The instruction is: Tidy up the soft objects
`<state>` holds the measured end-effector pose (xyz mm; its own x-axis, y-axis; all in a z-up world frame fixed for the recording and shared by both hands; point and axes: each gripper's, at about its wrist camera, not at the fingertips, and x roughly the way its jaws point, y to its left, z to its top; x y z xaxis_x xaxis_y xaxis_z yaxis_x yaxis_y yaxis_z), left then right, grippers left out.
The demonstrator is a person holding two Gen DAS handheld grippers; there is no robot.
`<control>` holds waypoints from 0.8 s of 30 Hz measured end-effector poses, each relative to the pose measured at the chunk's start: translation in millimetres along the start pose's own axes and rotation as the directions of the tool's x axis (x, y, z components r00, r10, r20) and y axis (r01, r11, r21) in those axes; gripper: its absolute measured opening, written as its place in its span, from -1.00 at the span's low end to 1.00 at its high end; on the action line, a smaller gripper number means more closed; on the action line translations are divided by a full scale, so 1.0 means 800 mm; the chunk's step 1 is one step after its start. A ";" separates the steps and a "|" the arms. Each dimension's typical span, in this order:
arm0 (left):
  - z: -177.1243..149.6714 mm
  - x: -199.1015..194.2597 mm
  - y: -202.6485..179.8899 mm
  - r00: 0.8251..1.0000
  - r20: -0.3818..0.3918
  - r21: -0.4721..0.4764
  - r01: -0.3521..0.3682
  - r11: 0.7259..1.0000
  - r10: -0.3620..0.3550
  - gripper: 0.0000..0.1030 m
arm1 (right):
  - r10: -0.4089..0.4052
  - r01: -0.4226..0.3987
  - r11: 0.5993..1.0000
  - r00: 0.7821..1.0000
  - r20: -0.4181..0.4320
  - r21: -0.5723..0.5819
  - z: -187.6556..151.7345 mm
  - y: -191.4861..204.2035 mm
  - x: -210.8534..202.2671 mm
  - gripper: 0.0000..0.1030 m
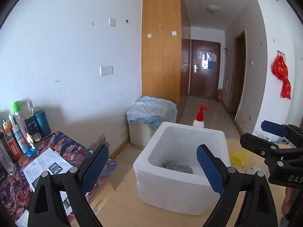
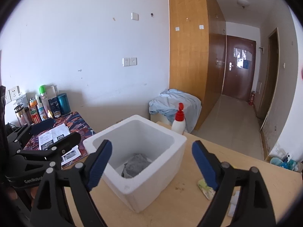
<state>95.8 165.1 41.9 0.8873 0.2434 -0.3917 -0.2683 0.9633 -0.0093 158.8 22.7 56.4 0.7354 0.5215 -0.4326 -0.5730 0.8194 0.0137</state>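
A white foam box (image 1: 181,172) stands on the wooden table (image 1: 132,213); it also shows in the right wrist view (image 2: 151,177). A crumpled grey cloth (image 1: 178,167) lies in its bottom, also in the right wrist view (image 2: 135,164). My left gripper (image 1: 152,170) is open and empty, held above and just in front of the box. My right gripper (image 2: 151,163) is open and empty above the box's near edge. A yellow soft thing (image 1: 238,158) lies right of the box; a yellow-green piece (image 2: 205,188) sits behind my right finger.
A white pump bottle with a red top (image 2: 179,121) stands behind the box. A patterned mat (image 1: 62,147) with papers (image 1: 45,168) and several bottles (image 1: 17,130) lies left. A cloth-covered stool (image 1: 151,113) stands by the wardrobe (image 1: 161,43).
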 end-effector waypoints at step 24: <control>-0.025 -0.128 -0.046 0.994 0.086 0.046 0.061 0.997 -0.064 0.99 | -0.070 0.067 0.997 0.987 0.142 0.026 -0.043 0.009 -0.151 0.99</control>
<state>7.4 102.4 64.0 0.9317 0.1896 -0.3098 -0.1964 0.9805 0.0094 53.7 -42.7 77.9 0.8175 0.4918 -0.2997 -0.5133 0.8582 0.0079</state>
